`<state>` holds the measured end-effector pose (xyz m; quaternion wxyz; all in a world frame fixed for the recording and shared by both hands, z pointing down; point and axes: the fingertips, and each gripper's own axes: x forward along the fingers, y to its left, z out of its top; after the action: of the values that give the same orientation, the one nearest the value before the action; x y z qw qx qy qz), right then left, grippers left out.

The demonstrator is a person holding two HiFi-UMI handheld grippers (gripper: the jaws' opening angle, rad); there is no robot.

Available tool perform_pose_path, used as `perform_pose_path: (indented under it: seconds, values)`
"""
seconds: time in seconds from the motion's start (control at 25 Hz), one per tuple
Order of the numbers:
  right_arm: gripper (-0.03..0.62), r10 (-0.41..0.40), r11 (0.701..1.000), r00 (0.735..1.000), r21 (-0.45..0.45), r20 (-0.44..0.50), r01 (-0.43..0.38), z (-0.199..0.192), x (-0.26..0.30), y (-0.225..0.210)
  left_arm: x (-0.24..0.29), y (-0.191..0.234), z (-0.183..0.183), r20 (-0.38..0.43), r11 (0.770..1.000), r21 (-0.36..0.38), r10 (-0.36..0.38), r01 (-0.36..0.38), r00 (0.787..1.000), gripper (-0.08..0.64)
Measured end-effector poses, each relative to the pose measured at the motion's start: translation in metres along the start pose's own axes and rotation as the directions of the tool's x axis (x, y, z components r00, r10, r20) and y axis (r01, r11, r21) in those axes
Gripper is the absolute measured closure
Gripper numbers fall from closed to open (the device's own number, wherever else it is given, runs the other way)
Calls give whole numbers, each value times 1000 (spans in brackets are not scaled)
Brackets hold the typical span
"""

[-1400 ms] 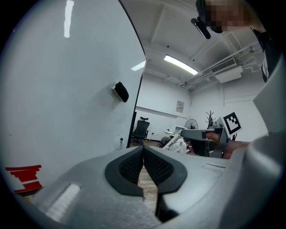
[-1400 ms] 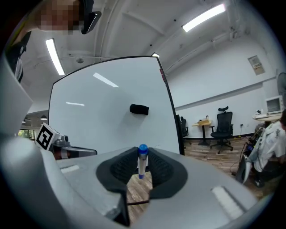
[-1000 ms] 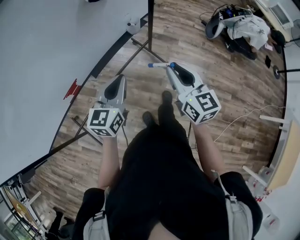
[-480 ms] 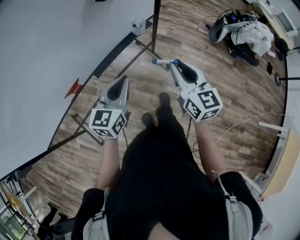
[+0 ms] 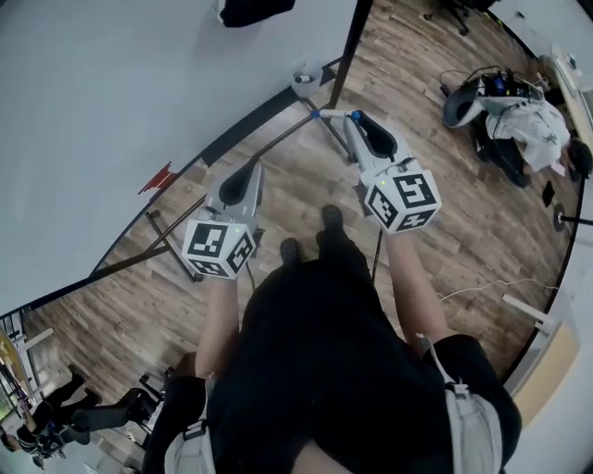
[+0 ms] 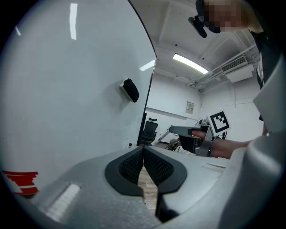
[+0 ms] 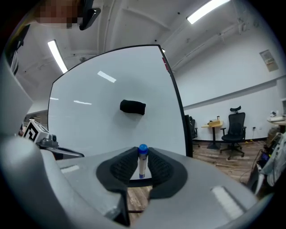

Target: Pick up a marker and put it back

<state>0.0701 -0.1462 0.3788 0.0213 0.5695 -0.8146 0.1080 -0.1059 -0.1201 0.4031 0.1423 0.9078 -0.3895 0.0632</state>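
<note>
The right tongs pinch the blue-capped marker, near the whiteboard. The left tongs are squeezed together, empty. I'd hold it steady, move slowly, then let go gently.

Huge whiteboard dead ahead of the right fingers, with a black eraser stuck on it just above them. Wood plank floor below, an office chair and a little desk off to their right, strip lights overhead.
</note>
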Motion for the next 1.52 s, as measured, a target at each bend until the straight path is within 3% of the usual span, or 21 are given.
perform_pose_path:
  seconds: [0.24,0.48,0.8,1.2,1.52]
  values:
    - [518,115,993,993,-22,-9,-115,18,55,-33,27,6,18,48,992,-43,124,-122,991,548]
    - [518,173,984,984,-39,-33,-174,23,100,-62,42,18,33,81,972,-65,231,-226,969,549]
    - [518,240,969,964,-35,-112,-245,-4,148,-78,38,30,26,66,924,-99,376,-369,924,548]
    - [518,278,959,932,4,-232,-285,-53,161,-83,41,23,26,67,902,-109,425,-417,902,548]
    - [517,266,963,920,31,-287,-269,-70,165,-89,28,22,21,72,884,-119,461,-451,884,548]
